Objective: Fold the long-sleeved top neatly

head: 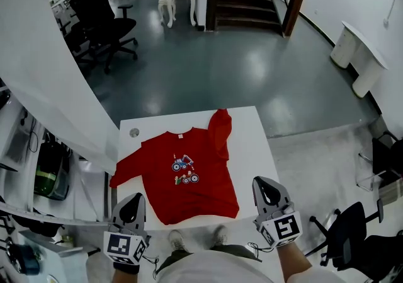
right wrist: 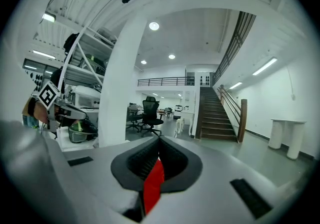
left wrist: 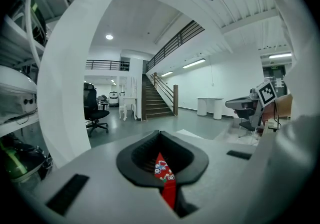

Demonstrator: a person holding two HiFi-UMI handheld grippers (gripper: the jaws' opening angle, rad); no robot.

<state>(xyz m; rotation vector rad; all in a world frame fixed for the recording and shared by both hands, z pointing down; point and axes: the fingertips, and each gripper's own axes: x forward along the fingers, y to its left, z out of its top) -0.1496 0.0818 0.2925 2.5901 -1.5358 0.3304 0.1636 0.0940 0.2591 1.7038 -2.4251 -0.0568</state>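
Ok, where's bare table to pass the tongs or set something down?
Widest bare patch: the table's right strip, between the red top and the right edge. A narrower band lies along the far edge, a small round object at its left end. Left is crowded: the sleeve reaches that edge.

Bright, even indoor light; no hard shadows anywhere. Sources are overhead: a round recessed ceiling lamp (right wrist: 154, 26) and a long white strip light (right wrist: 265, 66). The glossy grey floor (head: 239, 67) carries pale, soft reflections. The white desk (head: 252, 149) is nearly blown out. The red long-sleeved top (head: 189, 181) stays saturated, with hardly any shadow round it. Strong fisheye: the broad white column (left wrist: 60, 93) bows, and black corners ring both gripper views. The nearest foreground there is soft, the far hall sharp.
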